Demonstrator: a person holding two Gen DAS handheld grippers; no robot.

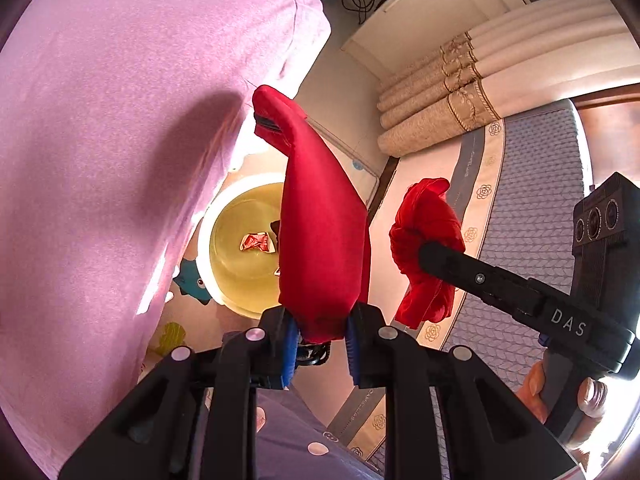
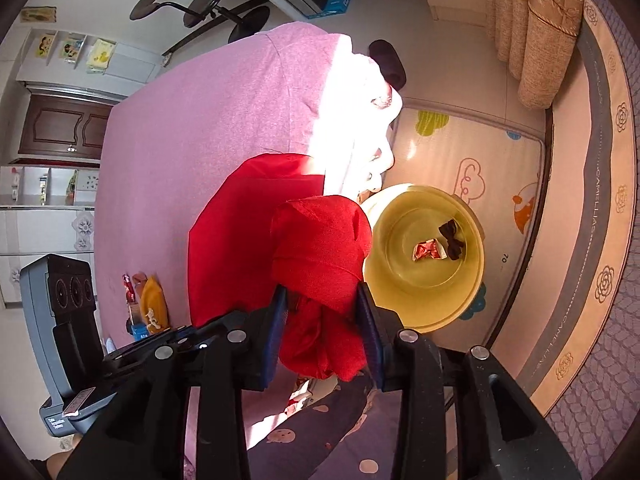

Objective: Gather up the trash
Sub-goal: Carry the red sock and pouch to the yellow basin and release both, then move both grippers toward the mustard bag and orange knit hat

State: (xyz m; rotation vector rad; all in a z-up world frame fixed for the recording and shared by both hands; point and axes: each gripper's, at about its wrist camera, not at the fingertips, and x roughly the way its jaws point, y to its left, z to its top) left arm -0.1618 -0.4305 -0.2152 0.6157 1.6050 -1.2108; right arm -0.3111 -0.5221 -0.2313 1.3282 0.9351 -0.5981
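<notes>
Red cloth covers the fingers of both grippers. My left gripper (image 1: pixel 267 122) points down beside the pink bed (image 1: pixel 100 140), over a yellow basin (image 1: pixel 208 236); a narrow dark slit shows between its covered tips, and I see nothing in it. My right gripper (image 2: pixel 320 224) hangs just right of it, its blue pads standing apart around bunched cloth, with no trash visible between them. In the basin (image 2: pixel 476 264) lie a crumpled red wrapper (image 2: pixel 430 250) and a small dark scrap (image 2: pixel 452 240). More litter (image 2: pixel 148 304), yellow and red, lies on the bed behind the left gripper.
The basin stands on a patterned play mat (image 2: pixel 500 168) between the bed and a quilted mattress (image 1: pixel 532 220). Beige curtains (image 1: pixel 440 112) hang at the far side. A black chair (image 2: pixel 200 0) stands beyond the bed. A person's fingers (image 1: pixel 592 396) hold the right gripper.
</notes>
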